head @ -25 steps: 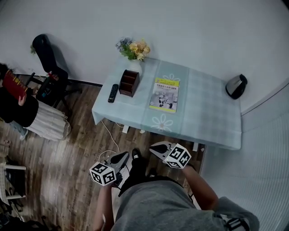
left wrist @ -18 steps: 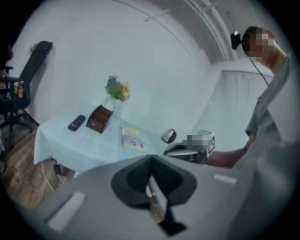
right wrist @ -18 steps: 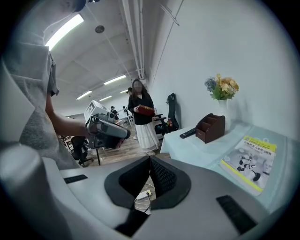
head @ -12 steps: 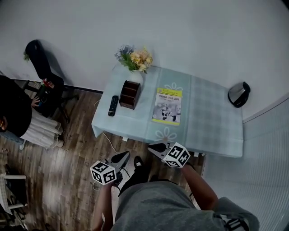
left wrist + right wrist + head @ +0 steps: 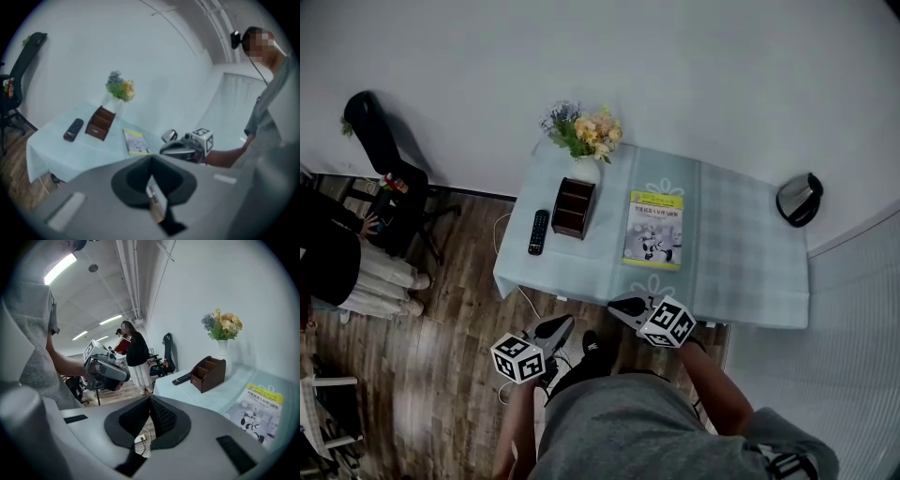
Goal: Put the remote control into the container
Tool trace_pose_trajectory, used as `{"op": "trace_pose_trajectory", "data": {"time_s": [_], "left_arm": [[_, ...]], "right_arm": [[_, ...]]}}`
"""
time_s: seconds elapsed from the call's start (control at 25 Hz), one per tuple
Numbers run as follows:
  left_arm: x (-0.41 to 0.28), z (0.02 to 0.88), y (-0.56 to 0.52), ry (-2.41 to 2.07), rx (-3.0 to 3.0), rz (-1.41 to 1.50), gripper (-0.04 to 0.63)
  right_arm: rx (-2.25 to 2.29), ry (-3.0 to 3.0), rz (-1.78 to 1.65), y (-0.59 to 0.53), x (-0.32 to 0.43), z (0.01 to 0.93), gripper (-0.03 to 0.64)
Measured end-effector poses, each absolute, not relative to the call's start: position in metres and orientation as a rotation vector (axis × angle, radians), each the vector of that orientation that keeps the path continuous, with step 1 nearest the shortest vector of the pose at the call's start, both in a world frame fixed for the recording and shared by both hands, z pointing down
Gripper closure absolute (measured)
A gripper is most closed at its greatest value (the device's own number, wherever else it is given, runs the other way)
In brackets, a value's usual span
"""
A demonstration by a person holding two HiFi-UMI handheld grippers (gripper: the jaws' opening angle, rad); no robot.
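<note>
A black remote control [image 5: 538, 231] [image 5: 73, 129] [image 5: 183, 378] lies flat near the left edge of the light blue table [image 5: 741, 281], just left of a brown wooden container [image 5: 574, 207] [image 5: 100, 123] [image 5: 208, 372] with open compartments. Both grippers hang in the air in front of the table's near edge, well short of the remote. My left gripper [image 5: 559, 327] [image 5: 151, 161] is shut and empty. My right gripper [image 5: 619, 307] [image 5: 150, 401] is shut too, with nothing between its jaws.
A vase of flowers [image 5: 584, 134] stands behind the container. A yellow-topped booklet [image 5: 655, 229] lies mid-table and a dark kettle [image 5: 797, 199] sits at the far right corner. A person [image 5: 337, 258] and a black chair [image 5: 380, 141] are on the wooden floor at left. A cable [image 5: 511, 281] trails under the table.
The table and its objects sit slightly lower and further right in the head view. Both grippers have come closer to the table's near edge. The person at left has shifted towards the frame edge.
</note>
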State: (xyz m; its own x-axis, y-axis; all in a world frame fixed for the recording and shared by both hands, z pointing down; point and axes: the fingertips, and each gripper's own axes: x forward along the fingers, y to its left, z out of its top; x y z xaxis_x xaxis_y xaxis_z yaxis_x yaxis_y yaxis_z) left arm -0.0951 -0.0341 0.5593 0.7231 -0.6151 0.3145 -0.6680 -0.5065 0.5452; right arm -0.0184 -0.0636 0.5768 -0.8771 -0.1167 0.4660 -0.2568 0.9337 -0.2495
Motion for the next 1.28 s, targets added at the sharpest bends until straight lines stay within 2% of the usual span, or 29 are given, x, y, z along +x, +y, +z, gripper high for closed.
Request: {"op": "trace_pose_trajectory", "data": {"time_s": [0.48, 1.28], "left_arm": [[-0.113, 0.555, -0.059, -0.845, 2.351, 0.173, 0.595], [-0.128, 0.562, -0.095, -0.848, 2.34, 0.178, 0.595]], "right_arm": [[0.338, -2.639, 0.394, -0.087, -0.049, 0.57, 0.6], [0.337, -2.586, 0.407, -0.109, -0.046, 0.583, 0.6]]}}
